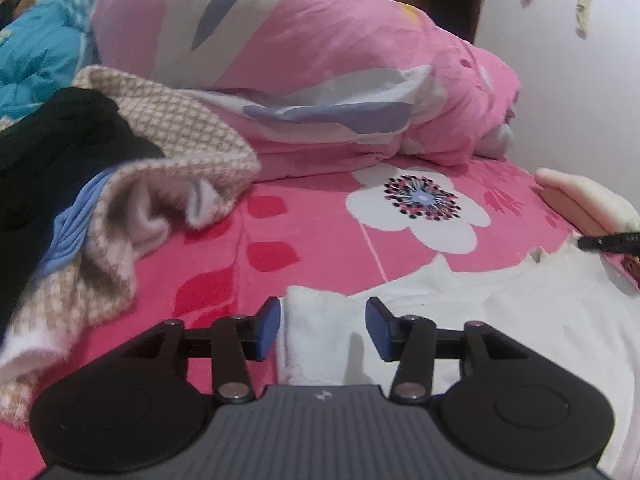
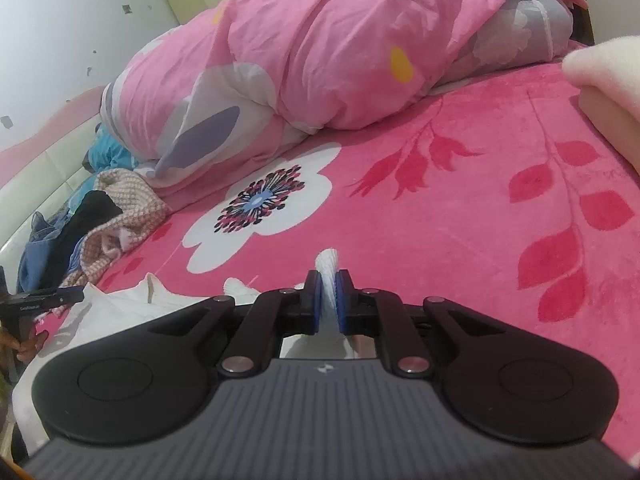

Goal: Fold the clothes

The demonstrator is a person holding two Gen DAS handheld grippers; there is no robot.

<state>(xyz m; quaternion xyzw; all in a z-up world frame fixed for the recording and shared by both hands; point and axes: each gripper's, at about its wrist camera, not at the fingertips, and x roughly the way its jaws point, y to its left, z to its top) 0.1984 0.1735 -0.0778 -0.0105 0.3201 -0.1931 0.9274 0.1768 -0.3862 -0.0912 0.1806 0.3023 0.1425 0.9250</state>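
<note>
A white garment (image 1: 520,320) lies spread on the pink bed near the front edge. My left gripper (image 1: 323,326) hovers low over its left corner. A fold of the white cloth sits between the blue pads (image 1: 270,326), which stand apart and do not squeeze it. My right gripper (image 2: 329,300) is shut on another edge of the same white garment (image 2: 120,308). A tuft of cloth sticks up past its pads. One black finger of the right gripper (image 1: 600,242) shows at the far right of the left wrist view.
An unfolded pile, with a beige checked piece (image 1: 168,136), black cloth (image 1: 60,152) and blue cloth, lies at the left. A rolled pink quilt (image 1: 320,60) fills the back of the bed. A folded pale item (image 2: 608,76) sits at the right. Flowered pink sheet (image 2: 460,184) lies between.
</note>
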